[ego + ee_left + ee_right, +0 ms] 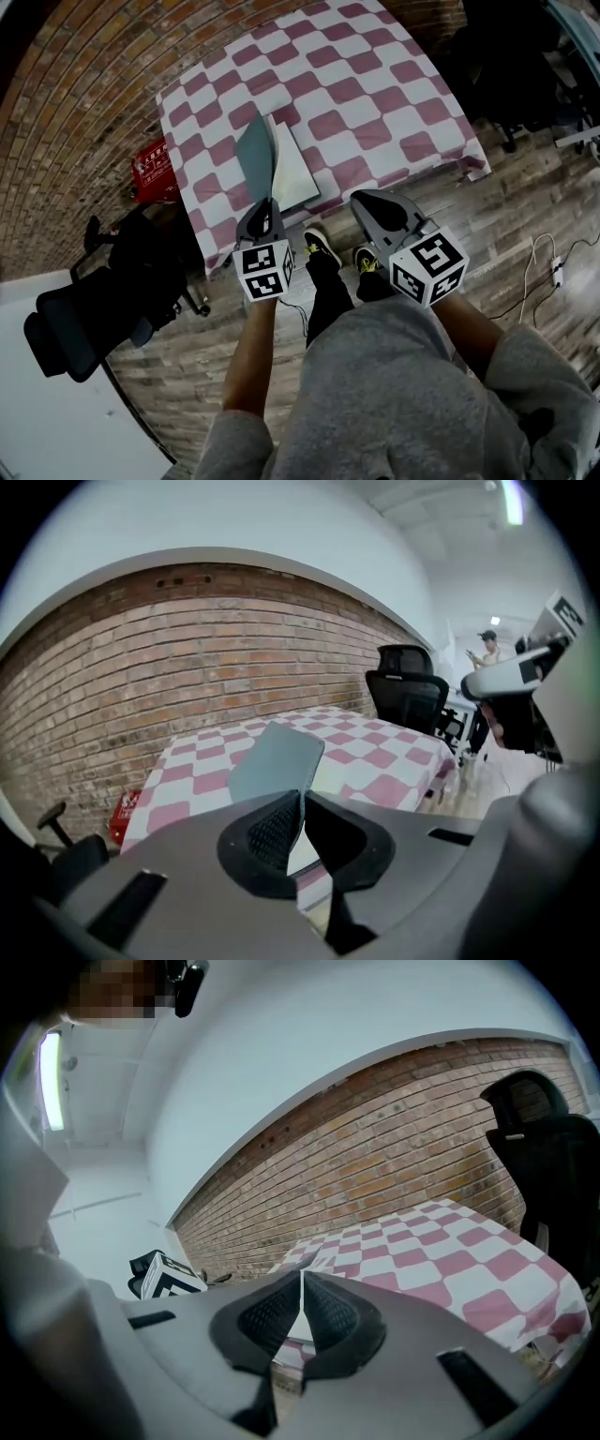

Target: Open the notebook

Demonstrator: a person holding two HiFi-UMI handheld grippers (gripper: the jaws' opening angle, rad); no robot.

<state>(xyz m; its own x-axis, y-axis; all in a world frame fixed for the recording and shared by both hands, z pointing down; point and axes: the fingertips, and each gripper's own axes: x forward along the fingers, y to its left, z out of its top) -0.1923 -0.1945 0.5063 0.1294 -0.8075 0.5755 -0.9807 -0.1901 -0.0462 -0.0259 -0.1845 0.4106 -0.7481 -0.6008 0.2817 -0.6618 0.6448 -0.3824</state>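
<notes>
Far left: red box (153, 170) on the floor by the brick wall (84, 84). Left gripper (265, 204) has its jaws clamped on the near edge of the notebook's grey cover (255, 150), which stands lifted, roughly upright. The left gripper view shows the same: jaws pinched together on the cover (277, 759). The notebook (292, 171) lies near the front edge of the table (375, 94), on the pink-and-white checked cloth, white page exposed. Right gripper (366, 199) sits at the table's front edge, right of the notebook, jaws closed on nothing.
</notes>
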